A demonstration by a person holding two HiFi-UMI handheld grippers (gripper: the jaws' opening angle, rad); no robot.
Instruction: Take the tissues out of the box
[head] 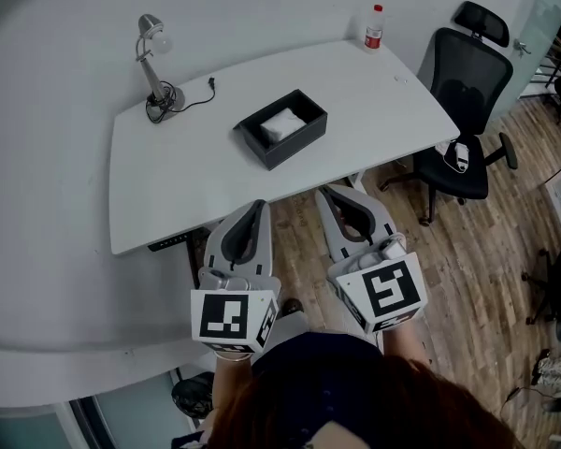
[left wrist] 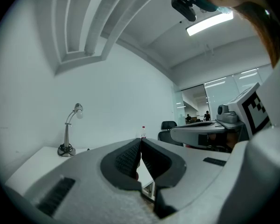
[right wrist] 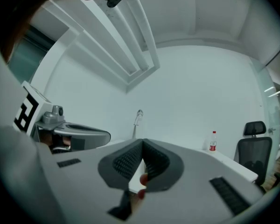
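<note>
A black open box (head: 281, 128) with white tissues (head: 283, 123) inside sits near the middle of the white table (head: 187, 190). Both grippers hang side by side in front of the table's near edge, short of the box and pointing level. The left gripper (head: 259, 204) has its jaws together with nothing between them; in the left gripper view its tips (left wrist: 140, 140) meet. The right gripper (head: 329, 195) is shut and empty too, its tips (right wrist: 142, 141) touching in the right gripper view. The box is hidden in both gripper views.
A desk lamp (head: 155, 71) with its cord stands at the table's far left corner. A red-capped bottle (head: 374, 28) stands at the far right edge. A black office chair (head: 463, 110) is beside the table on the right, on the wooden floor.
</note>
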